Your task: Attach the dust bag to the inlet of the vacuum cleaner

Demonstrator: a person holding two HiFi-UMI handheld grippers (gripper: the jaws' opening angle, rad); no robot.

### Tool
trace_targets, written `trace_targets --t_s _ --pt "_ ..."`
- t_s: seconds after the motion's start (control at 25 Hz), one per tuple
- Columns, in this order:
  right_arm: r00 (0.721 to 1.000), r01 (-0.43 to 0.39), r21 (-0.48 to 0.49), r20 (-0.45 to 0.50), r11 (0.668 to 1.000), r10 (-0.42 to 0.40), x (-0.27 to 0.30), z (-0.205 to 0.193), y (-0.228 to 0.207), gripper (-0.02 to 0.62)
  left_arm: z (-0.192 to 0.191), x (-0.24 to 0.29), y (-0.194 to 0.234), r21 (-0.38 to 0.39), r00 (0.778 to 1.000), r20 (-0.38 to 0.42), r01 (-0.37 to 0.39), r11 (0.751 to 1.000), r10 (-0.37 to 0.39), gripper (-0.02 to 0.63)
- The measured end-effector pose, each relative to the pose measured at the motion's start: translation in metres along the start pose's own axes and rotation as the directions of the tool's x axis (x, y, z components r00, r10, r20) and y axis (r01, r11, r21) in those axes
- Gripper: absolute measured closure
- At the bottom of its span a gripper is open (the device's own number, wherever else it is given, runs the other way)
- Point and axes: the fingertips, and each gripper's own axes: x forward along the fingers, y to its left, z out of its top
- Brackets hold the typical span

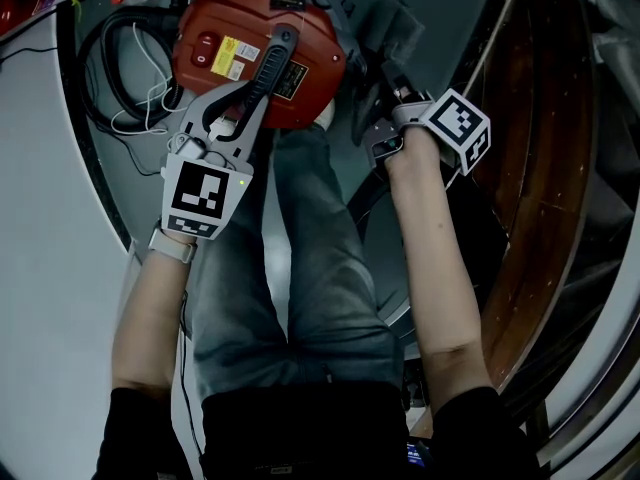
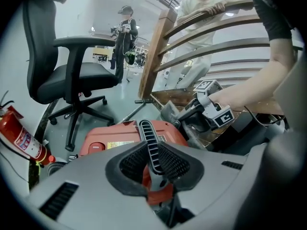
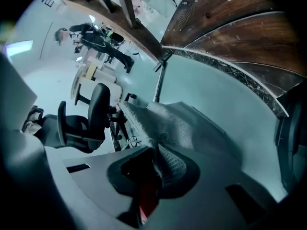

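A red vacuum cleaner [image 1: 225, 28] lies on the floor at the top of the head view, its black ribbed handle [image 1: 275, 58] running across the top. My left gripper [image 1: 255, 96] is shut on that handle [image 2: 149, 138], with both pads pressed against its sides and the red body [image 2: 110, 140] behind. To the right of the vacuum my right gripper [image 1: 385, 93] holds the grey dust bag [image 1: 385, 23]. In the right gripper view the woven bag [image 3: 177, 123] is pinched between the pads of the right gripper [image 3: 160, 152] and spreads away from them. The vacuum's inlet is hidden.
A black hose [image 1: 115, 68] coils left of the vacuum. A black office chair [image 2: 72, 71] and a red fire extinguisher [image 2: 19, 138] stand beyond it. A curved wooden stair edge [image 1: 530, 168] runs along the right. My jeans-clad legs [image 1: 310, 278] lie below the vacuum. People stand in the background.
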Motion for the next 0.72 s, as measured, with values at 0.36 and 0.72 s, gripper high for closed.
trace_targets --t_s 0.36,0.72 --pt "1.0 -0.022 -0.077 0.017 0.997 0.023 0.016 0.015 0.001 0.548 0.0 0.0 -0.002 0.007 1.0 0.011 -0.008 1.0 0.008 0.53" --pt "1.0 -0.016 -0.05 0.009 0.999 0.016 0.01 0.008 0.011 0.549 0.002 0.0 -0.001 -0.018 0.999 0.027 -0.025 1.0 0.026 0.529"
